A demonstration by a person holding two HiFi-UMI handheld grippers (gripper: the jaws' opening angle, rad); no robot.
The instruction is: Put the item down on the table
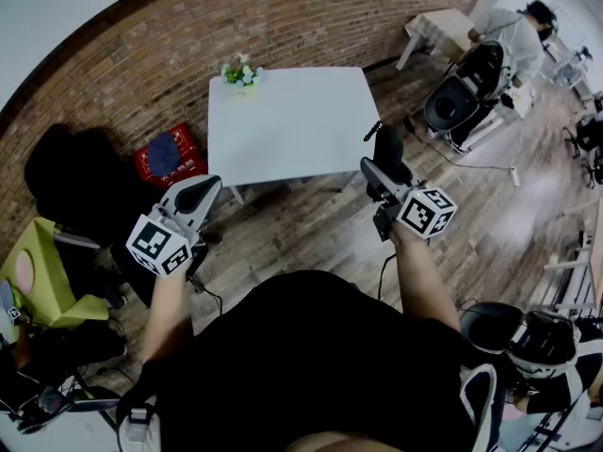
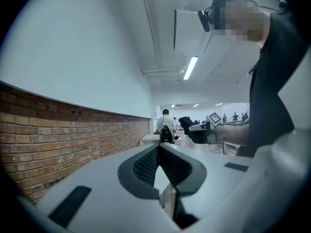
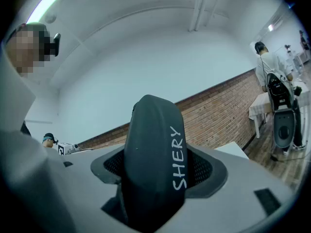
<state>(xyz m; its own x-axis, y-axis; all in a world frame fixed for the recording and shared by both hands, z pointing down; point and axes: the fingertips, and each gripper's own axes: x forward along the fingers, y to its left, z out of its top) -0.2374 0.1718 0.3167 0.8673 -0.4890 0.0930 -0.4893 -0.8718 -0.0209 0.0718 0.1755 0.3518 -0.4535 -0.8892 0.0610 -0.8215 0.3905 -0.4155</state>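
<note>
On my left, the left gripper (image 2: pixel 159 146) has its jaws closed tip to tip with nothing between them, and it is raised over the floor (image 1: pixel 311 224), short of the table (image 1: pixel 292 125). On my right, the right gripper (image 3: pixel 156 161) has its jaws spread fairly wide and clamped on the item (image 3: pixel 154 125), a dark, rounded oblong case with white lettering along one edge. It stands up between the pads, near the table's front right corner but not yet over the top.

I judge this to be the carry, with the put-down not yet begun. The next move calls for reaching forward over the white top, lowering until the case rests there, and only then easing the jaws apart.

The table is bare except for a small bunch of flowers (image 1: pixel 242 73) at its far left corner. A green box (image 1: pixel 38 271) and a red crate (image 1: pixel 170 158) sit on the floor to the left, a brick wall (image 1: pixel 283 17) runs behind, and a person (image 1: pixel 513 31) works at another table far right.
</note>
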